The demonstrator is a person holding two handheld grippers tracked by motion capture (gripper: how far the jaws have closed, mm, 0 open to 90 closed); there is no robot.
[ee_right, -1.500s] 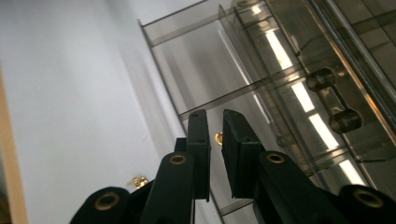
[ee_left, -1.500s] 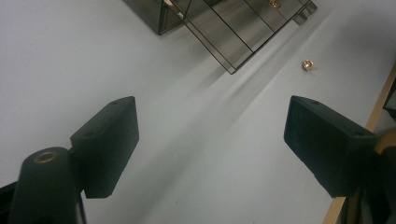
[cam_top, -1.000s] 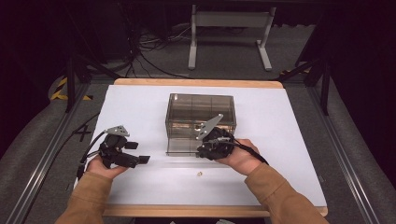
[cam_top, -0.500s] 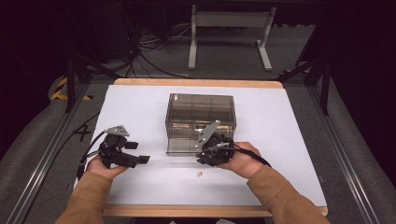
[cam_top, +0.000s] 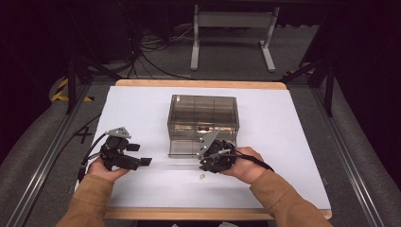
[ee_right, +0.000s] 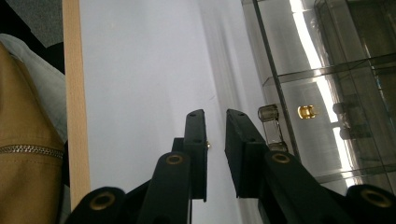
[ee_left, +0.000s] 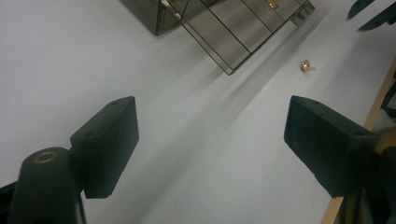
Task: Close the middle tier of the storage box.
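The right tongs [cam_top: 204, 163] sit at the near right corner of the smoked clear acrylic drawer box [cam_top: 203, 118], which stands in the middle of the white table [cam_top: 283, 142]. Their two black jaws are drawn almost together with only a narrow slit left, and nothing is caught in it, as the right gripper view shows; in that view they lie low over the table, just beside the box's front face, where a small clear knob [ee_right: 271, 123] and a brass fitting [ee_right: 307, 111] stand out. Held that narrow and that close, they look set to pinch a small pull or to pick up something tiny, though which is hard to tell. A small gold-coloured bit [cam_top: 202, 176], perhaps a knob or a screw, lies loose on the table just near of these tongs, apart from the box. The left tongs [cam_top: 139, 153] rest well to the left with jaws wide apart and empty, pointed toward the box, probably waiting to steady it.
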